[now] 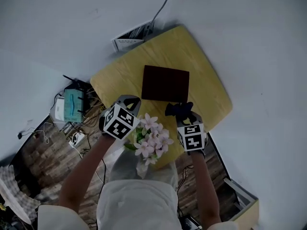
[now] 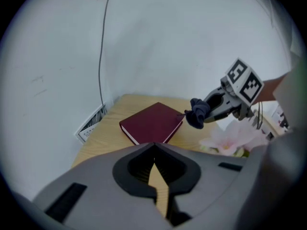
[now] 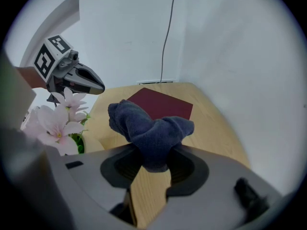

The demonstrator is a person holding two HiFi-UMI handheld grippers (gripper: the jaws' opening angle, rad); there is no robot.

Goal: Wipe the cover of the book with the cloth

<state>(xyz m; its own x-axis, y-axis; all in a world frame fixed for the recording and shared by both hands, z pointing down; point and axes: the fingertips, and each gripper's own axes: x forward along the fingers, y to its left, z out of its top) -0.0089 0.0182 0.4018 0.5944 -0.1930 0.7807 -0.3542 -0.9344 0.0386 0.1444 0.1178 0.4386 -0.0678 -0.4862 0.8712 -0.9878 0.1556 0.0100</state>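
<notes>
Closest in, the right gripper (image 3: 153, 163) has its jaws clamped tight on a bunched dark blue cloth (image 3: 149, 127), and the wad bulges up and out past the tips. Over on the other side, the left gripper (image 2: 154, 150) has its jaws pressed together with nothing in them, only a sliver of tabletop showing through.

Out to the head view now: the right gripper (image 1: 179, 113) sits at 5 o'clock of the maroon book (image 1: 165, 84), with the cloth (image 1: 178, 109) right at the book's near corner. Touching or just shy of it? I can't tell from here. The left gripper (image 1: 128, 101) hovers at 8 o'clock of the book, just off its near left corner. A bunch of pink flowers (image 1: 152, 137) stands between the two grippers, at 6 o'clock of the book.

That book lies flat and closed in the middle of the yellow wooden table (image 1: 204, 66).

By my reading, the pickup is done and the cloth is at the cover's edge, but no stroke across it shows, so the whole cover looks left to wipe.
</notes>
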